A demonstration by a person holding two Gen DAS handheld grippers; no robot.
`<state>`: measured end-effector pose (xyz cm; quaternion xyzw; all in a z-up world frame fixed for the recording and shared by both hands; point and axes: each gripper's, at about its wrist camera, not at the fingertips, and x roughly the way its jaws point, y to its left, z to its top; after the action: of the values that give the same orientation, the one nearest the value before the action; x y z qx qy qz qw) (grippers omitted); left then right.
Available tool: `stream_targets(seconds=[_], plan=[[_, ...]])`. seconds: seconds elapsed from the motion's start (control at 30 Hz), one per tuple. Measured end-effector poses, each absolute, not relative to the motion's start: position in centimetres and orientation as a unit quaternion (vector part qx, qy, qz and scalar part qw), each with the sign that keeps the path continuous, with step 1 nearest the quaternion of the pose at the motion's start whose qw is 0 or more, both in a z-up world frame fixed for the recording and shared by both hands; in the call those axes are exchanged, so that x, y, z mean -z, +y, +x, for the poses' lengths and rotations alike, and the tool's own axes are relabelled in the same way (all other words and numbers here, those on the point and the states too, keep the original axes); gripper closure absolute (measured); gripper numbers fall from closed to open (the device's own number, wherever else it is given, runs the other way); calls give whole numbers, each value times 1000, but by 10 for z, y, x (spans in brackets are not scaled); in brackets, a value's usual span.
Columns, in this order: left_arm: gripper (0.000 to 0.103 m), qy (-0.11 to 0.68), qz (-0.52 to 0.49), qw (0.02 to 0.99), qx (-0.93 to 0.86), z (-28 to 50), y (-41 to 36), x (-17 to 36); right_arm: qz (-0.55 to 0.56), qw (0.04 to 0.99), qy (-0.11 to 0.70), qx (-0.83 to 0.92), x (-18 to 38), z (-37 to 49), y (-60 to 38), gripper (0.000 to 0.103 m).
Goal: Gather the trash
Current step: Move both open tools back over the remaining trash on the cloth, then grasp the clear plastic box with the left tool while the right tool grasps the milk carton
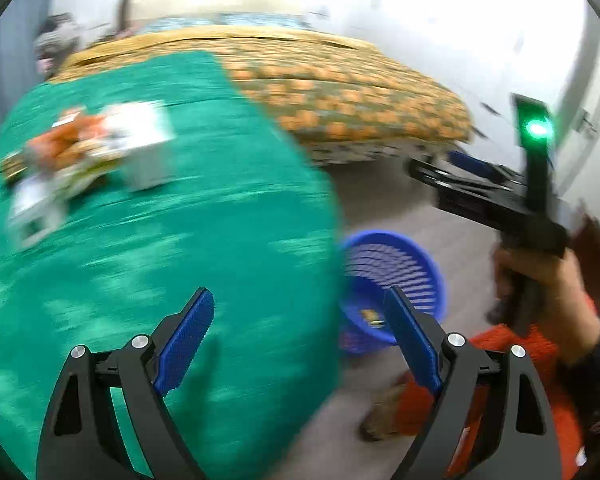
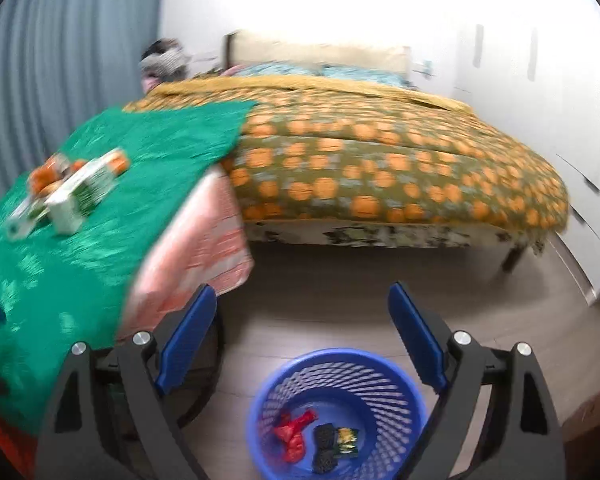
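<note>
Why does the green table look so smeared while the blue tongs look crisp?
Left wrist view: the green cloth and its litter pile streak with motion blur; the tongs stay sharp. Right wrist view: the same smear, a blown-out white wall, and fisheye bending of the bed.

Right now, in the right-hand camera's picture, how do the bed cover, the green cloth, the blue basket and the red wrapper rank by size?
1. Orange-patterned bed cover
2. Green cloth, though it lies nearer the camera, so this pair is unsure
3. Blue basket
4. Red wrapper, inside the basket, clearly smallest
</note>
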<state>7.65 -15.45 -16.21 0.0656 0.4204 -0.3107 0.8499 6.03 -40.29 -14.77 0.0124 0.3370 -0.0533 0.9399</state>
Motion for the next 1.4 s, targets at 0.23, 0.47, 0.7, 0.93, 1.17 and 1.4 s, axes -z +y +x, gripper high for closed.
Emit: stream_targets(seconds=[0.23, 0.47, 0.7, 0.93, 1.17, 1.4], plan=[[16, 426, 30, 887, 174, 135, -42, 161, -7, 920, 379, -100, 142, 96, -259, 17], [15, 444, 17, 885, 139, 191, -5, 163, -63, 893, 420, -150, 168, 134, -180, 17], [13, 442, 68, 885, 126, 233, -37, 172, -67, 890, 425, -151, 180, 145, -163, 13], [19, 454, 73, 883, 93, 258, -40, 184, -60, 894, 422, -140, 180, 143, -164, 11], [36, 440, 70, 887, 117, 235, -11, 178, -51, 894, 424, -135, 182, 147, -168, 11], [29, 452, 63, 883, 107, 192, 38, 186, -43, 895, 425, -125, 182, 148, -170, 12]])
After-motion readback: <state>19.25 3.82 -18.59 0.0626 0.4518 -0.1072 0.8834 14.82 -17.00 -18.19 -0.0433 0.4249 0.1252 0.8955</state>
